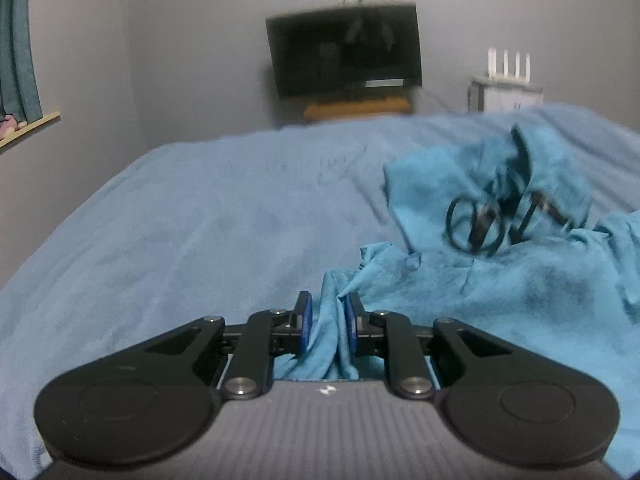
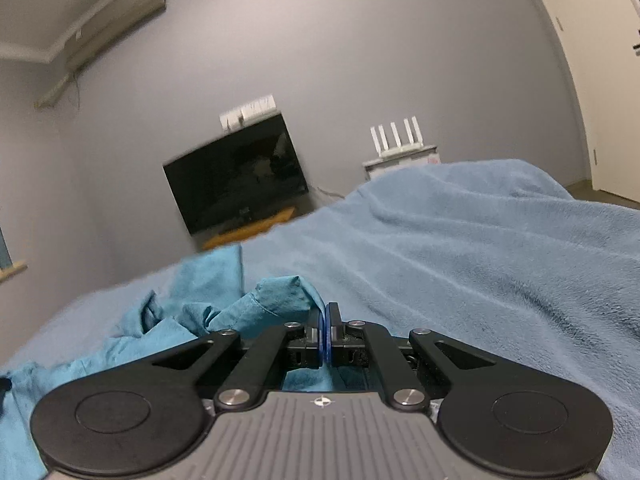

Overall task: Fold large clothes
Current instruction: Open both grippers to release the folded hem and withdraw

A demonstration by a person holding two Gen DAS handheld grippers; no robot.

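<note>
on the pale blue blanket (image 1: 168, 232) lies a crumpled teal shirt (image 1: 520, 280) with dark lettering. left gripper (image 1: 328, 322) is clamped on a bunched fold of it; right gripper (image 2: 325, 334) is pressed together on a thin edge. only the right view shows the air conditioner (image 2: 116, 20) and door (image 2: 600, 60).

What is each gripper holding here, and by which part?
Both hold the teal garment: left gripper pinches a bunched fold at its near edge, right gripper a thin edge.
</note>
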